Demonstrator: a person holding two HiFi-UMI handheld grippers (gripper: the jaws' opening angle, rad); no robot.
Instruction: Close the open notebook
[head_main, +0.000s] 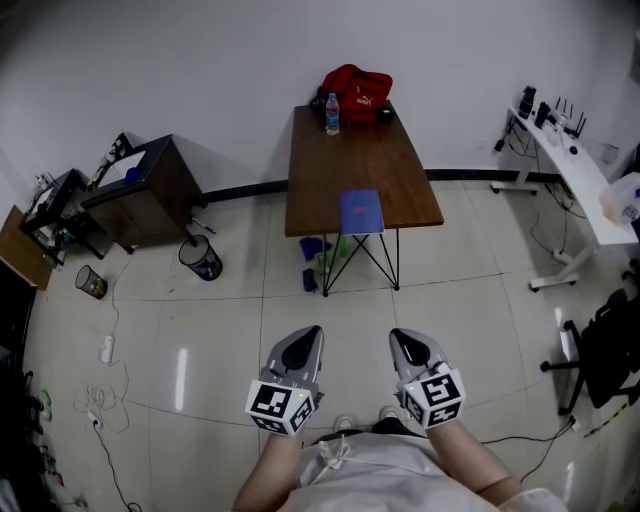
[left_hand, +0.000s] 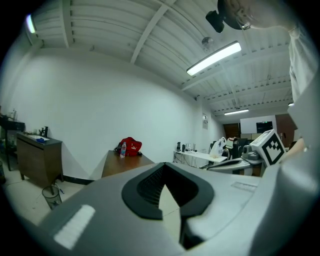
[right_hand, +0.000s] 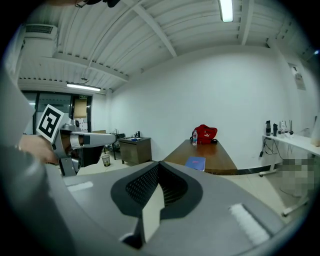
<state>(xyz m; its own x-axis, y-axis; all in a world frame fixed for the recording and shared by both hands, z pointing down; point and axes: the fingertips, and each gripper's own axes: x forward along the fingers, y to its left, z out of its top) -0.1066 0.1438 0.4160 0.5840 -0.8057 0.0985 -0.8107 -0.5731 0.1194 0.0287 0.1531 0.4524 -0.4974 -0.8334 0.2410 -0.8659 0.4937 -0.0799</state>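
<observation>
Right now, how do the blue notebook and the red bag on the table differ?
The blue notebook lies flat at the near edge of the brown table; the red bag sits bulky at the far end by the wall. The notebook lies alone; the bag has a water bottle beside it. Both rest on that table.

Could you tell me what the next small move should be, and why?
Probably step toward the table: the blue notebook lies at its near edge, well beyond the left gripper and right gripper, both shut and empty. Whether it lies open is unclear.
</observation>
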